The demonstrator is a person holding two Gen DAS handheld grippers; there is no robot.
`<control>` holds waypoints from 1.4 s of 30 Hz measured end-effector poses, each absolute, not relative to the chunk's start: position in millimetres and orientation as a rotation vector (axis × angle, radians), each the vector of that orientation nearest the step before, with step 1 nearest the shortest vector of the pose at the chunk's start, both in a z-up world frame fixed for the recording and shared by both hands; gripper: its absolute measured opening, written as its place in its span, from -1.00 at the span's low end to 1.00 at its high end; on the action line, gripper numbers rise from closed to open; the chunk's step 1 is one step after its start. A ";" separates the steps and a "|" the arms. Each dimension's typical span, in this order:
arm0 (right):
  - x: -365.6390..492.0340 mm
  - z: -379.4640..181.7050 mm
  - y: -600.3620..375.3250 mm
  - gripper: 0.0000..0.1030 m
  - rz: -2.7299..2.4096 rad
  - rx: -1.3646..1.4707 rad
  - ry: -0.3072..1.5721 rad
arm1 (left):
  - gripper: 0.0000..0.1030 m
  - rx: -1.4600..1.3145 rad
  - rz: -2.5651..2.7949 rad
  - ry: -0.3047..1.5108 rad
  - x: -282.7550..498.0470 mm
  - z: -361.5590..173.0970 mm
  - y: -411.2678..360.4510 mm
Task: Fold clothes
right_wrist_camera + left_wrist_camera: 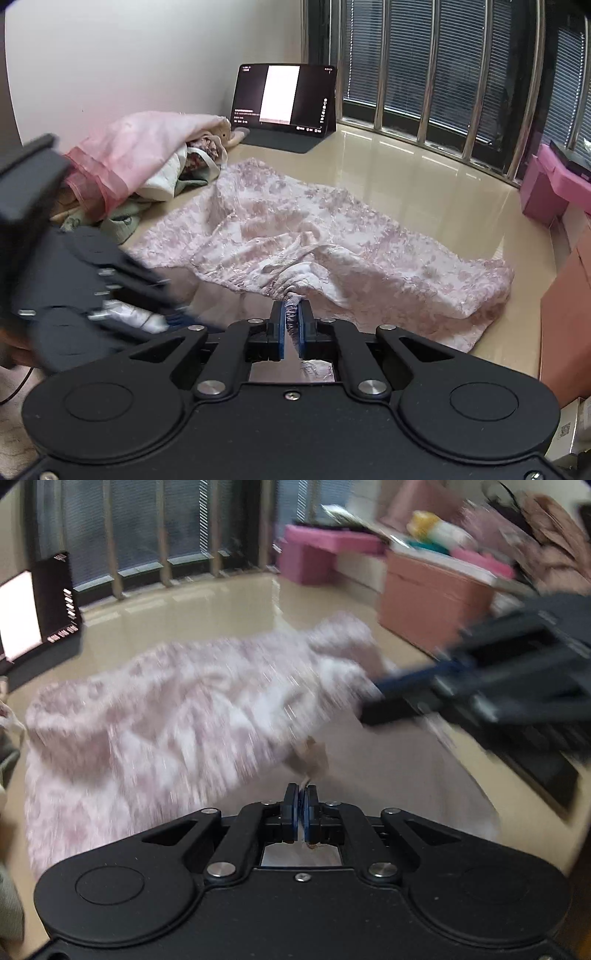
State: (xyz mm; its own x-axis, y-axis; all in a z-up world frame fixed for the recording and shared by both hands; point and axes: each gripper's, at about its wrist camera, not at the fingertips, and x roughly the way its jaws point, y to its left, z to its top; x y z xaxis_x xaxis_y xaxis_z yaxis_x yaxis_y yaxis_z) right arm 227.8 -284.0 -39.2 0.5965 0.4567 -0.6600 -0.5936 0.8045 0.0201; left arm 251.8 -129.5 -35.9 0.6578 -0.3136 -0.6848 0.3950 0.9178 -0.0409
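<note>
On the glossy cream ledge [424, 177] lies a pale pink garment [332, 236], pinched at its near edge by both grippers.

Its fabric is crinkled, with a mottled floral pattern and a faint sheen, bunched into soft folds. The right gripper [291, 314] has its blue-padded fingers clamped on a gathered tuft; the left gripper [303, 794] is closed on a thin edge. Beside it sits a heap of rumpled clothes [147, 162], behind them a propped tablet [284, 99].

Pale pink floral garment [332, 236], black grippers [291, 314]
</note>
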 end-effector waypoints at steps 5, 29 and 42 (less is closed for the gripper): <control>224.1 -42.6 -283.7 -0.88 0.639 -0.192 0.705 | -0.94 0.054 -0.341 0.705 262.4 -45.2 -131.5; 209.9 -65.4 -298.7 -0.32 0.596 -0.064 0.780 | 0.13 -0.007 -0.272 0.675 201.5 -11.7 -16.4; 238.9 -107.0 -271.9 -0.37 0.367 0.013 0.769 | -0.62 0.046 -0.141 0.744 226.7 -54.5 17.6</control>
State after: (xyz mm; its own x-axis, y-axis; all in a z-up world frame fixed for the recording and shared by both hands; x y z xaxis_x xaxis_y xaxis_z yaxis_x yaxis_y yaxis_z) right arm 238.9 -271.9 -107.0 0.6583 0.3293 -0.6769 -0.3197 0.9364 0.1446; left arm 226.7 17.6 -54.5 0.7268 -0.1113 -0.6778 0.1442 0.9895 -0.0078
